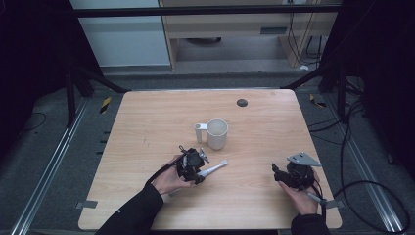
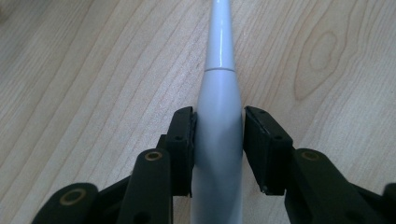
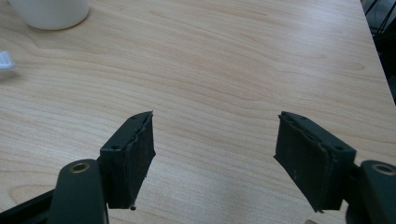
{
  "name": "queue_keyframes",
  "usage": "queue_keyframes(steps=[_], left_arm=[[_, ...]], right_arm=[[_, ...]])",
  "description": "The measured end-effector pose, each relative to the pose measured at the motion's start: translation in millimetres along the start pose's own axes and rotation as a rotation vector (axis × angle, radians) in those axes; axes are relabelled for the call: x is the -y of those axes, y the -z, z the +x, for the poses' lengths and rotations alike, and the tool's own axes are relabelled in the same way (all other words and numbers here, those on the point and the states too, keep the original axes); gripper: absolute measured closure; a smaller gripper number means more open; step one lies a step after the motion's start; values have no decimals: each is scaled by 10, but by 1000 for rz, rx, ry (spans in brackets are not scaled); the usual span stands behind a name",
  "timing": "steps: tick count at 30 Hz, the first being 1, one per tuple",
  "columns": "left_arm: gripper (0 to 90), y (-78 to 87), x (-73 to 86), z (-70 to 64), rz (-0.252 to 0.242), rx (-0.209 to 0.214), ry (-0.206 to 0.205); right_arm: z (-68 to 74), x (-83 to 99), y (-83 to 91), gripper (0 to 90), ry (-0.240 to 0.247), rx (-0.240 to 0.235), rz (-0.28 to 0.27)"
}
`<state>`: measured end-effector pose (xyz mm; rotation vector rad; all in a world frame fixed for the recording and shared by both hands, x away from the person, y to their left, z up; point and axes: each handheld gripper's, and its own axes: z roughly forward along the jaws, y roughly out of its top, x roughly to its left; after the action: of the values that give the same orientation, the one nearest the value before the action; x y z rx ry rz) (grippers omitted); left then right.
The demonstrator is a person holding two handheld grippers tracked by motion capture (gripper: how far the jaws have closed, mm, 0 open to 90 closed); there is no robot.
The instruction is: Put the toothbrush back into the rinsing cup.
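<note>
the left gripper (image 1: pixel 199 170) sits near the middle of the wooden worktop (image 1: pixel 147 127), held in the person's left hand (image 1: pixel 169 180). its fingers (image 2: pixel 183 140) are closed on the thick white handle of a toothbrush (image 2: pixel 218 121), one pad pressed against each side. in the high view the toothbrush (image 1: pixel 215 168) lies low over the worktop and points away from the gripper toward the right, its brush end just in front of a white mug (image 1: pixel 217 133). the mug stands upright near the centre of the worktop, with a small white holder-like part (image 1: pixel 198 131) touching its left side.

the right gripper (image 1: pixel 281 175) is well apart, near the right front edge of the worktop, held in the right hand (image 1: pixel 302 197). its fingers (image 3: pixel 130 156) are spread wide with nothing but bare wood between them. in the right gripper view the base of the mug (image 3: pixel 50 13) shows at the top left, and the bristle end of the toothbrush (image 3: pixel 6 60) at the left edge. a small dark round disc (image 1: pixel 242 102) lies near the far edge.
</note>
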<state>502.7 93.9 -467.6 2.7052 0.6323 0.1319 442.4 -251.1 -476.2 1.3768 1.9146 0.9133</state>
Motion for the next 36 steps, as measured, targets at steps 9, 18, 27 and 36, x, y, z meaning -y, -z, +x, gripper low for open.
queue_keyframes(steps=[9,18,27,36], left_arm=[[658,-9,-3,14,8,12,0],[666,-9,-26,32,25,17,-3],[669,97,-7,37,-3,24,12],[669,320,51,39,-64,27,31]], right_arm=[[4,2,-6,283,-3,-4,9],[-2,5,-8,290,1,-6,13],[-8,9,-16,297,1,-9,19],[-10,10,-9,301,2,-9,15]])
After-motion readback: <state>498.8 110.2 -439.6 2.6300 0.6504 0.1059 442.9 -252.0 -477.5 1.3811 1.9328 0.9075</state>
